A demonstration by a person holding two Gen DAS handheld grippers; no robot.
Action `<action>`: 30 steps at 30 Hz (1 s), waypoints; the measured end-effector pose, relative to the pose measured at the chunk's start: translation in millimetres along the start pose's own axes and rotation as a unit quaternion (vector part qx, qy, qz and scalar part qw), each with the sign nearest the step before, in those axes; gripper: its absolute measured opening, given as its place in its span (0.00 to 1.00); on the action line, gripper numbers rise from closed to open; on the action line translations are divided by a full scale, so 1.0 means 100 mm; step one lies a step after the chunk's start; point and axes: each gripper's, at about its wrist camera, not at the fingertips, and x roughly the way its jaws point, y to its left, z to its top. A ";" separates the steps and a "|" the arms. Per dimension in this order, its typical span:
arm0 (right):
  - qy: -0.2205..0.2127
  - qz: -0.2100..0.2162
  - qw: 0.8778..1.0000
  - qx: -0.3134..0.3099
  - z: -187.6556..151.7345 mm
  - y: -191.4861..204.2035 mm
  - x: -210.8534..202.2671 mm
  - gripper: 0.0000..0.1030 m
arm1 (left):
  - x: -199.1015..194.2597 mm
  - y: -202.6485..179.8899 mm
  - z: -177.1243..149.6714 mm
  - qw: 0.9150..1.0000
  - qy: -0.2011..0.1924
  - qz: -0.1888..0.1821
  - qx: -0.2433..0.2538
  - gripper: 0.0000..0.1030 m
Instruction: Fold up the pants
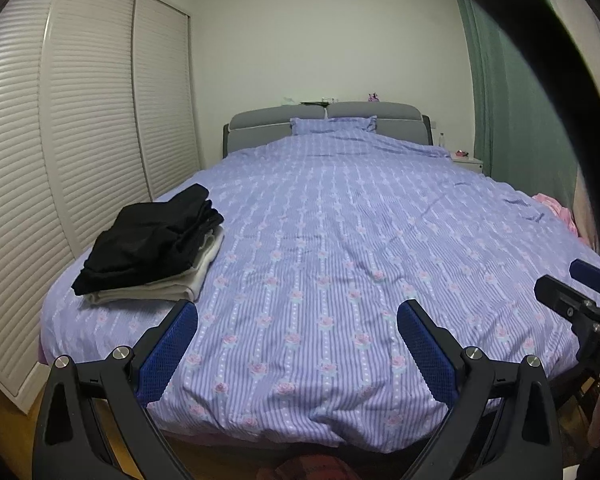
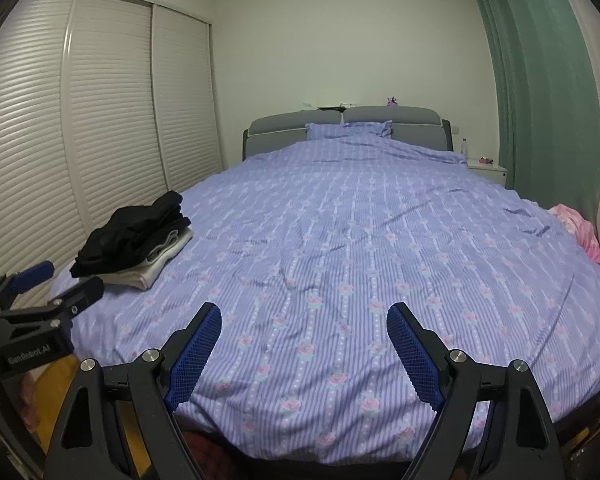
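Near the bed's [image 1: 340,240] left foot corner, folded pants [image 1: 148,240] look soft and light; grip folded edges. Your left claw [image 1: 298,344] and right claw [image 2: 304,344] gape wide, empty.

White louvred wardrobe [image 1: 80,120] left, lilac-covered bed [image 1: 340,240], grey headboard [image 1: 332,114], green curtain [image 2: 540,100] right
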 end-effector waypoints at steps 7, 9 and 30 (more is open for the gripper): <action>-0.007 0.001 1.000 0.006 0.01 -0.03 -0.05 0.83 | -0.06 -0.04 -0.01 1.000 -0.004 -0.003 0.002 0.99; -0.007 0.000 1.000 0.004 0.00 -0.03 -0.05 0.83 | -0.08 -0.03 -0.01 1.000 -0.006 -0.005 0.002 0.99; -0.002 0.000 1.000 0.006 -0.01 -0.06 -0.04 0.83 | -0.14 -0.07 -0.04 1.000 -0.014 0.018 0.015 1.00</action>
